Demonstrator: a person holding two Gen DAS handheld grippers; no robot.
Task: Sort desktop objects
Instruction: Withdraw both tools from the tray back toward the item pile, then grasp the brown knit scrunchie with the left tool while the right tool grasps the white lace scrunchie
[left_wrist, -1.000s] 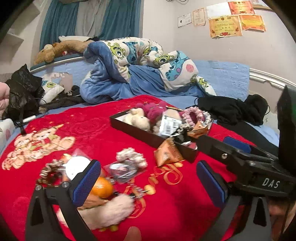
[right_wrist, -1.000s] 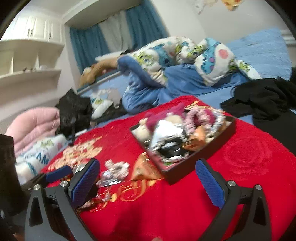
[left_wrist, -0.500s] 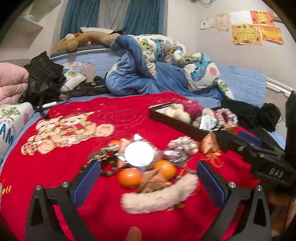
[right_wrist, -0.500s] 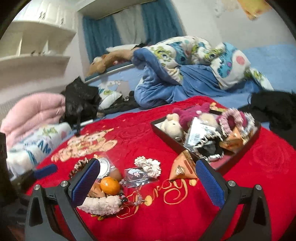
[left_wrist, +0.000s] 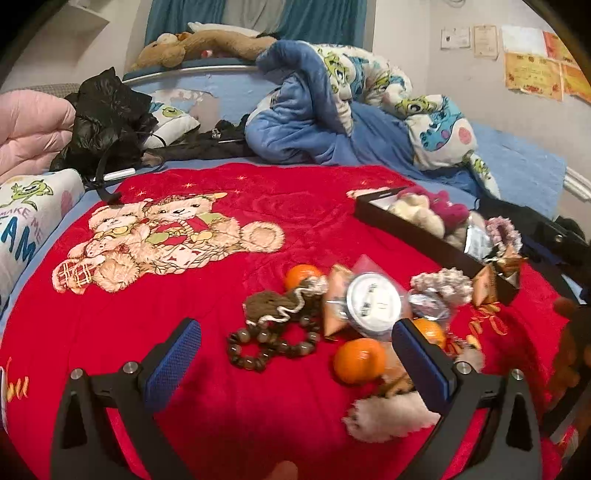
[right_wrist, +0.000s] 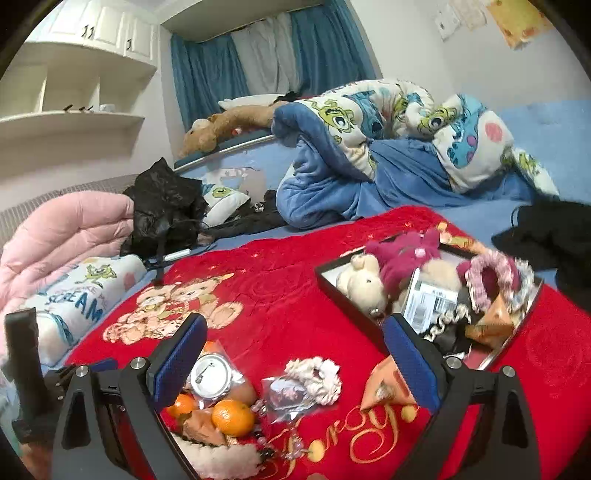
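Observation:
A heap of small items lies on the red blanket (left_wrist: 207, 354): oranges (left_wrist: 359, 360), a bead bracelet (left_wrist: 269, 341), a round white badge (left_wrist: 373, 302), a fluffy white scrunchie (left_wrist: 391, 415) and an orange wedge packet (right_wrist: 384, 384). My left gripper (left_wrist: 295, 360) hovers open just in front of the bracelet and oranges, holding nothing. A black tray (right_wrist: 351, 310) with plush toys, scrunchies and a packet sits to the right. My right gripper (right_wrist: 291, 362) hangs open above the white lace scrunchie (right_wrist: 316, 376), between heap and tray.
Behind the red blanket lie a rumpled blue cartoon duvet (left_wrist: 351, 122), a black bag (left_wrist: 107, 114), a pink quilt (right_wrist: 62, 236) and black clothing (right_wrist: 550, 236). White shelves (right_wrist: 70, 114) stand at the far left.
Both grippers have swung left and drawn back. The heap has slid rightward in the left wrist view. The tray has moved to the right in the right wrist view.

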